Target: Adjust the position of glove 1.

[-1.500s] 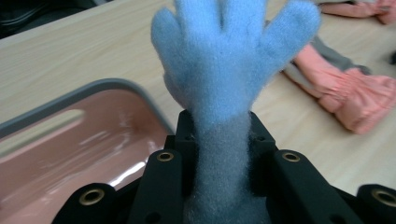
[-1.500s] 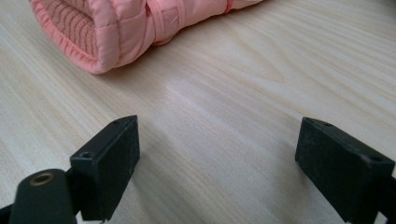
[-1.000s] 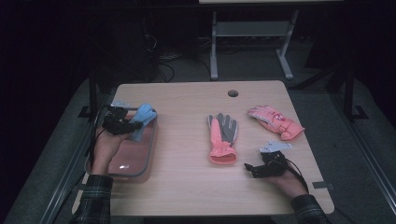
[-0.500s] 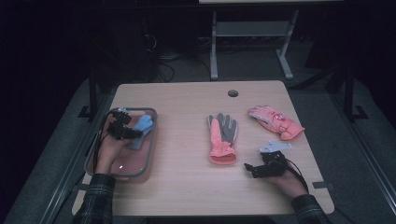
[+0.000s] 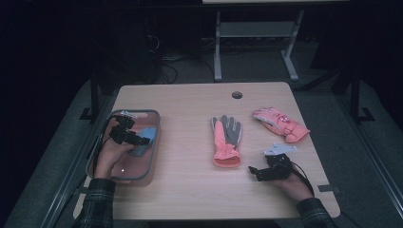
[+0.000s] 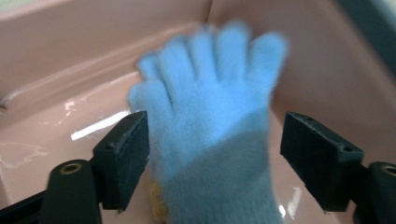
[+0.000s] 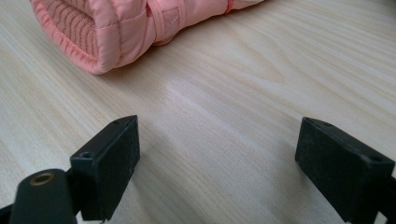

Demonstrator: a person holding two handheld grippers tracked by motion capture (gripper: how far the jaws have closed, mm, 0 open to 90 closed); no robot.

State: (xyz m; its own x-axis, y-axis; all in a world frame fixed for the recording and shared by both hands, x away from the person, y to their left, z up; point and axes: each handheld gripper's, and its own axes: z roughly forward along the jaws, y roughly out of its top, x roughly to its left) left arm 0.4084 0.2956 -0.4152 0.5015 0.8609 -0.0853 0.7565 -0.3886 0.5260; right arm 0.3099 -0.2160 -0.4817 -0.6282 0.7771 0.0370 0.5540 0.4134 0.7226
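A coral and grey glove (image 5: 225,141) lies flat near the middle of the wooden surface (image 5: 190,190), fingers toward 12 o'clock and cuff toward 6. At about 2 o'clock from it, well apart, a pink padded glove (image 5: 280,123) lies slantwise, its cuff toward 4 o'clock; its ribbed cuff also shows in the right gripper view (image 7: 93,32). A round cable hole (image 5: 236,94) sits near the far edge, at 12 o'clock from the coral glove. Beyond the surface, a pale metal frame (image 5: 254,33) stands on the dark floor, with cables (image 5: 171,61) lying at its 9 o'clock.
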